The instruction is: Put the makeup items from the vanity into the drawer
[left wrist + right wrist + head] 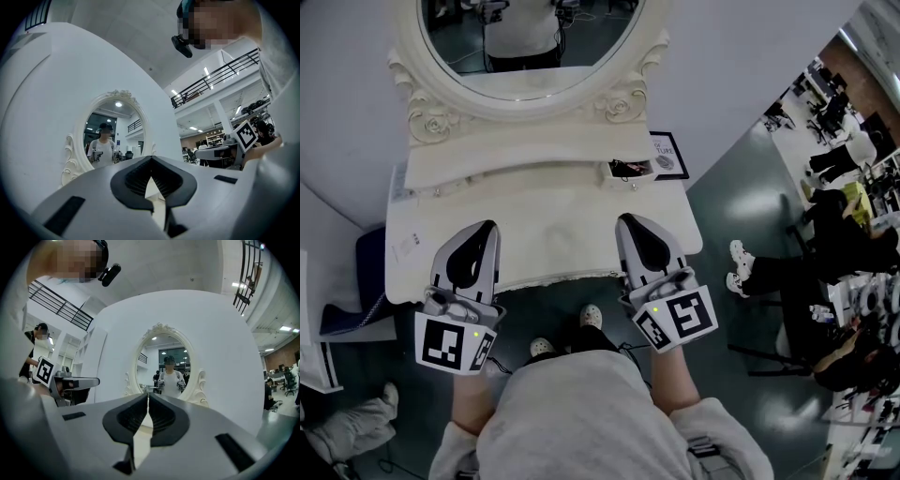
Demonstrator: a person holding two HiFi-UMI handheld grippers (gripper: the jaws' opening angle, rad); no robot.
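Left gripper [486,228] and right gripper [628,221] are held side by side, apart, both pointing to the far side. Each has its jaws pressed together with nothing between. Forearms [470,403] run back to the near side, and marker cubes [455,342] sit at the near ends.

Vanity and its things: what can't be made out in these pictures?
- Contents of the open drawer: too small and dark, head view.
- Print on the framed card: too small, head view.
- Top of the mirror: cut by the head view's upper edge.
- Parts of the vanity top: covered by the left tool and right tool, head view.
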